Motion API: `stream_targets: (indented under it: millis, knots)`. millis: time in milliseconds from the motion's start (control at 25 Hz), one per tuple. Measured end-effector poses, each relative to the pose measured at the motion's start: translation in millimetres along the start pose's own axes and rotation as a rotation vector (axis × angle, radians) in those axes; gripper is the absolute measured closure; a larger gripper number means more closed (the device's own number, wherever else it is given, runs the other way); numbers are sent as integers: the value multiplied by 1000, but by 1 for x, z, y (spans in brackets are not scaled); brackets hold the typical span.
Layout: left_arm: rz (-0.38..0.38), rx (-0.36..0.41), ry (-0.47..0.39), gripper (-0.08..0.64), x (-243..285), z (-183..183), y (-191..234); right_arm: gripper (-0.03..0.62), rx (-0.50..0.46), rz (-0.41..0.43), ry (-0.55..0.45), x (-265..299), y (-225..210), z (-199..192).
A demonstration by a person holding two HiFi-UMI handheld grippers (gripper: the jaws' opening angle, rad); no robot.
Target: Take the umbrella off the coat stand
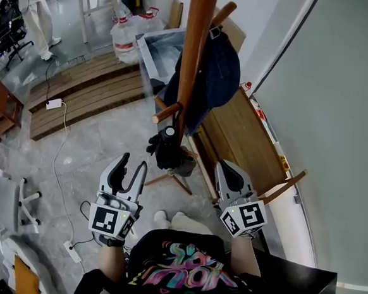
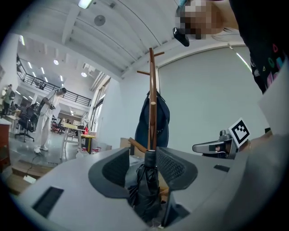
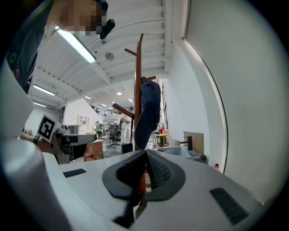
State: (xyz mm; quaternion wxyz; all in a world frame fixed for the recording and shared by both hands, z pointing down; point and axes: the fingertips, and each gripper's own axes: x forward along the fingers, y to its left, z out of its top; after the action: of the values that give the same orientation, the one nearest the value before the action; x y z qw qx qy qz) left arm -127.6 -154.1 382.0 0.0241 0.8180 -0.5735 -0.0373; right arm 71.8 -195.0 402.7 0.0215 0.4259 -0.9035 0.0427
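Now | left claw [image 1: 134,163] apart | right claw [image 1: 225,170] together | grey stone floor [image 1: 95,144] | pale wall [image 1: 340,92]

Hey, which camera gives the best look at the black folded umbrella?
The left gripper view: the umbrella stands close and lengthwise, cap and folds clear, framed by the open left gripper. The head view shows it only from above, foreshortened beside the coat stand. The right gripper view barely shows it.

support: grey floor [image 1: 95,152] | on it: wooden pallet [image 1: 80,94], white power strip [image 1: 72,252], water jugs [image 1: 124,37], coat stand [image 1: 194,61] legs
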Motion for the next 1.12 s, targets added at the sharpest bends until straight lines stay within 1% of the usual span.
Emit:
stream_targets:
  millis: [120,280,400,520,600,760,960,1120]
  knots:
    - [-30,5,17,345,6,-5,-3,577,2,2,5,2,0,-1]
    - [-55,5,10,308,15,-10,-5,577,6,3,12,2,0,-3]
    - [-90,20,50,298,21,-26,-6,577,1,6,18,3,0,-8]
    - [-112,11,44,284,32,-34,-7,577,7,-2,25,2,-2,-12]
    - [-125,14,56,275,37,-41,-8,577,9,-7,28,1,-2,-14]
    - [-167,46,127,261,47,-64,-7,577,9,-9,41,-1,-1,-20]
    - [-224,74,144,250,63,-79,-11,577,20,-19,55,-2,0,-26]
    - [-234,85,166,245,77,-95,-11,577,34,-40,59,-4,-3,-28]
